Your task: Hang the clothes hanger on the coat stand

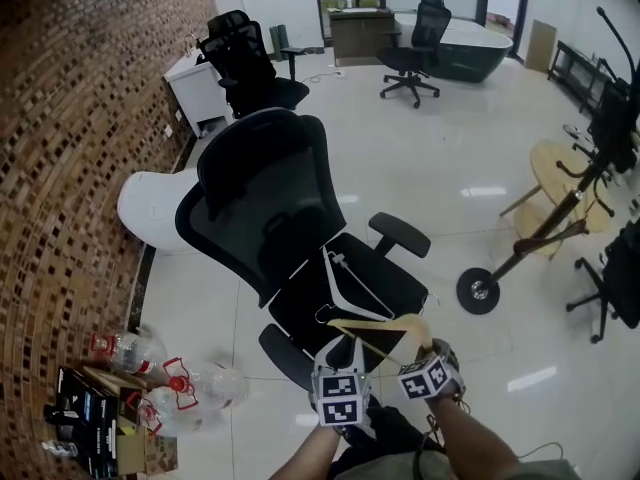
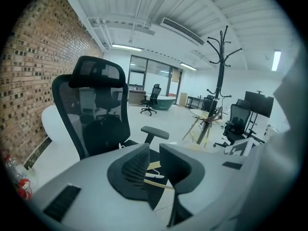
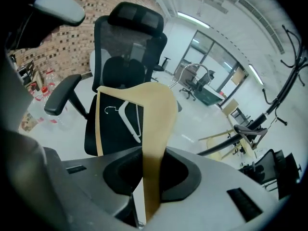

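Black office chair (image 1: pixel 265 203), straight ahead of me, with a white hanger (image 1: pixel 345 280) lying on its seat. Coat stand (image 2: pixel 220 76), upright on the floor off to my right, well apart from everything I hold. Wooden hanger (image 3: pixel 154 109), held over the chair seat, one arm clamped in my right hand-held gripper (image 3: pixel 151 174); left hand-held gripper (image 2: pixel 153 165) just beside it, jaws slightly apart, gripping nothing.

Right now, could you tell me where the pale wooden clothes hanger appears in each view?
Head view: pale wooden clothes hanger, bottom centre.
Left gripper view: a sliver low in the middle, beyond the left gripper.
Right gripper view: centre, clamped in the right gripper.
Shared landmark: the black mesh office chair.
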A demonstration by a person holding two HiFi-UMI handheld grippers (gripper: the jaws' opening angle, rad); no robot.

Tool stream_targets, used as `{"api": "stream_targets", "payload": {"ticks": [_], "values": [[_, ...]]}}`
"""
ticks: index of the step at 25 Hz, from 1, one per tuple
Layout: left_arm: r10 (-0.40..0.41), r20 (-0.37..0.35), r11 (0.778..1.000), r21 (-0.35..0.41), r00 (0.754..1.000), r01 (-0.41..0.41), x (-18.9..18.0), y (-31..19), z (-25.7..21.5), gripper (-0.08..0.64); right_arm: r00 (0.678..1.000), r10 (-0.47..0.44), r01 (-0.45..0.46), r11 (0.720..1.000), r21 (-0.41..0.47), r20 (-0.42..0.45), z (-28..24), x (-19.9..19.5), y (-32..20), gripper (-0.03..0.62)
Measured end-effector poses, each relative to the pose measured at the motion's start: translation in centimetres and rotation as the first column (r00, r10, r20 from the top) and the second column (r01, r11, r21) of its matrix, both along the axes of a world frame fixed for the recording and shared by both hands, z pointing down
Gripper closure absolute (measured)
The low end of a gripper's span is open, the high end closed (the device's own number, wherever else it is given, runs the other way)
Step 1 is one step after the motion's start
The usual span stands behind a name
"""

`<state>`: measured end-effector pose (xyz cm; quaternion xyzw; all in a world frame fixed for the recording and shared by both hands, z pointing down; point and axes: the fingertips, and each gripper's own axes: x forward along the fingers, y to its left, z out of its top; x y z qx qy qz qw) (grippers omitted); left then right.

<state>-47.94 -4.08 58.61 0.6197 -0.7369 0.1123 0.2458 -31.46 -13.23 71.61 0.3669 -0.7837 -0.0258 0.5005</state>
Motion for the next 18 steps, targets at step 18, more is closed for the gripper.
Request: {"api": "stream_targets", "payload": {"ticks": [18], "values": [[0.070, 0.107, 0.972, 0.215, 0.992, -0.091, 25.4, -5.1, -17.4, 0.482, 0.963, -0.218, 0.138, 0.905, 0.402, 0.160, -25.8, 21.2, -5.7, 0.526]]}}
